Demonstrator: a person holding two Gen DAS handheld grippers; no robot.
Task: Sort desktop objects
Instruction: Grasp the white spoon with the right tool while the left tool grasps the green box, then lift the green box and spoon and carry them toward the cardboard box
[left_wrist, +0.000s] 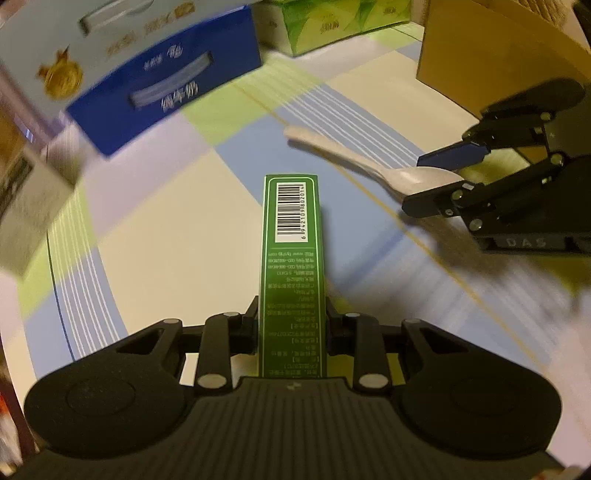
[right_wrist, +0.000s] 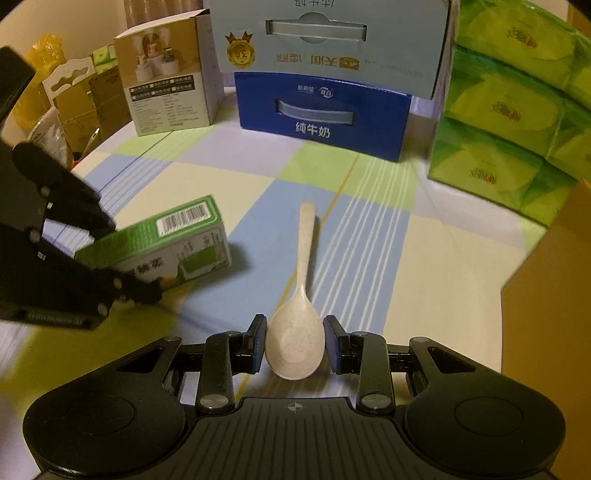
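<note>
From the left wrist view, my left gripper pinches the green carton by its narrow sides above the tablecloth; it looks light and stiff. From the right wrist view, my right gripper straddles the spoon bowl, jaws spread (smooth, likely slippery). Open cloth lies mid-table; boxes crowd the far edge.

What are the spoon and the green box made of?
The spoon looks like matte cream plastic with tiny specks, maybe a wheat-straw mix. The green box looks like thin printed cardboard: sharp folded edges, a barcode, a slight sheen.
</note>
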